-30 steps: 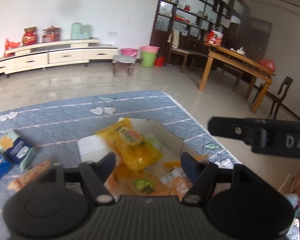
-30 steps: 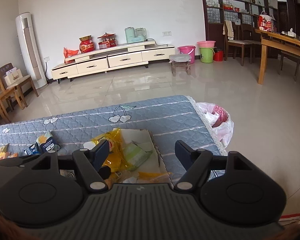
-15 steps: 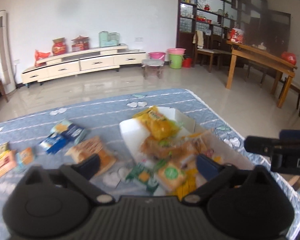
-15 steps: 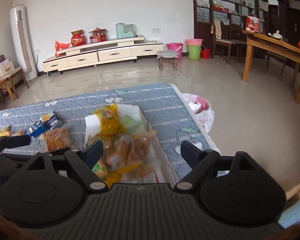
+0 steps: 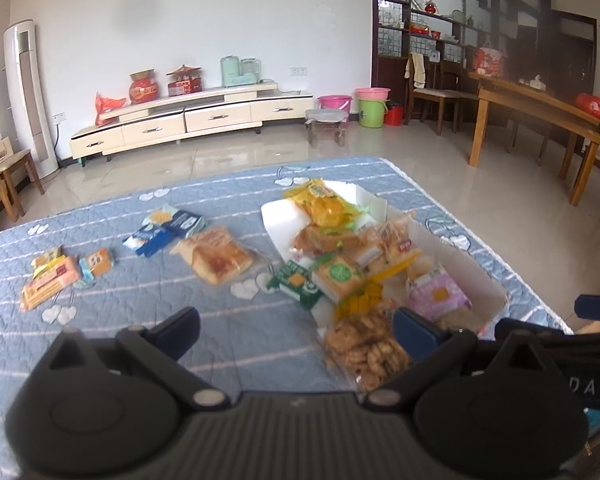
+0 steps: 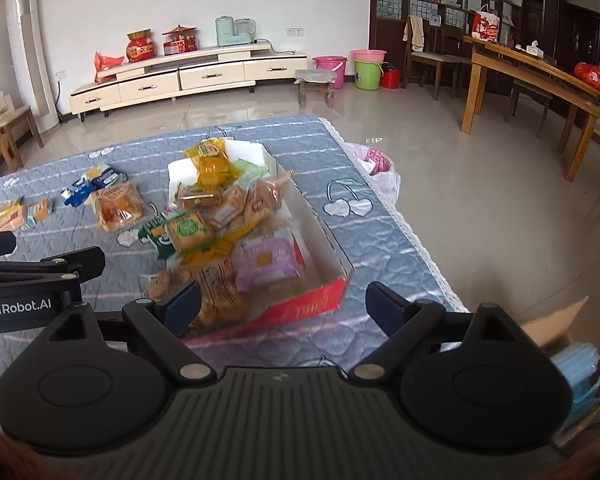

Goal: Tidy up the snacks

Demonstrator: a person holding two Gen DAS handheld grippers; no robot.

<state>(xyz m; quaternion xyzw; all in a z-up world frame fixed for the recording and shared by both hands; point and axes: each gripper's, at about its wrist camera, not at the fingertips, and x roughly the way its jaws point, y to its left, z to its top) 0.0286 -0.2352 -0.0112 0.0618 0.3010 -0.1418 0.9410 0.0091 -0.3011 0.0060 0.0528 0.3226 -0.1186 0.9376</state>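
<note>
Left wrist view: left gripper point(image 5: 296, 330), jaws apart and empty, hovers over open quilt left of the overfilled snack box point(image 5: 486, 280), loose bread packet point(image 5: 216, 258) waiting beyond; right wrist view: right gripper point(image 6: 282, 304), also wide and empty, faces the box's near red wall point(image 6: 308, 310), beside the bed's point(image 6: 396, 232) right edge.

White walls, glossy tiled floor point(image 6: 480, 184), cream TV cabinet point(image 5: 188, 118), wooden table point(image 6: 532, 68), perhaps glass-fronted dark shelving point(image 5: 452, 20).
</note>
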